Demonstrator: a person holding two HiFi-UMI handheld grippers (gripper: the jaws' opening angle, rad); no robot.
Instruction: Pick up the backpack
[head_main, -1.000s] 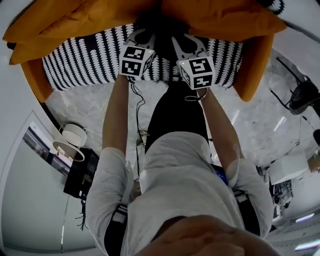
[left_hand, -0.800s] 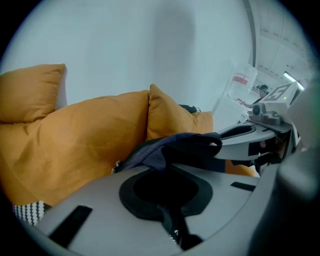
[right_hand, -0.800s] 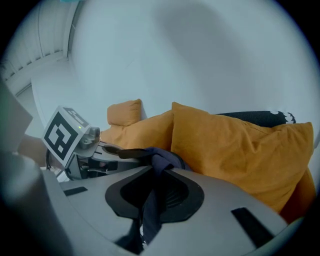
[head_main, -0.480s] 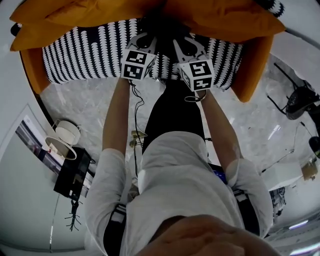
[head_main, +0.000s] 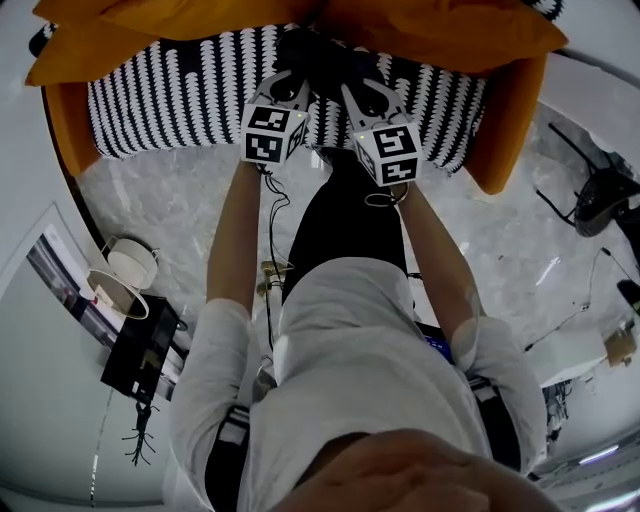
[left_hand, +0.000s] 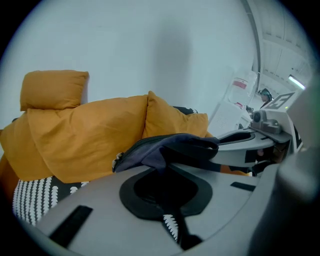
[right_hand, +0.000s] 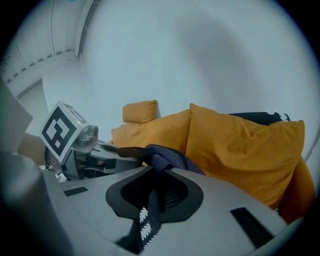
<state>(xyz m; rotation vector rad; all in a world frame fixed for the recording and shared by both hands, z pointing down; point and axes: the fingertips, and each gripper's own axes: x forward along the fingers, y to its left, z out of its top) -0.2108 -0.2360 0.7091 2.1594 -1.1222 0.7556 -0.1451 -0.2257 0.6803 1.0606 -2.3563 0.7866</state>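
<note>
The dark navy backpack (head_main: 318, 58) lies on the sofa's black-and-white seat (head_main: 170, 100), between the orange cushions (head_main: 440, 35). My left gripper (head_main: 292, 88) is shut on a fold of its fabric; in the left gripper view, that fabric (left_hand: 170, 145) runs straight into the left gripper (left_hand: 162, 170). My right gripper (head_main: 362, 95) has just been closing, and its pads pinch another navy fold (right_hand: 167, 157) where it enters the right gripper (right_hand: 156, 176). Both grippers sit side by side at the bag's near edge. Most of the bag is hidden behind them.
Orange sofa arms stand at the left (head_main: 62, 140) and right (head_main: 510, 130). On the marble floor are a white round lamp (head_main: 118, 280), a black box (head_main: 140, 350) and a dark fan-like stand (head_main: 605, 195). A cable (head_main: 272, 220) hangs below the left gripper.
Both grippers have drawn back slightly toward the person, with the backpack's dark fabric following. More of the bag now shows in front of the cushions.
</note>
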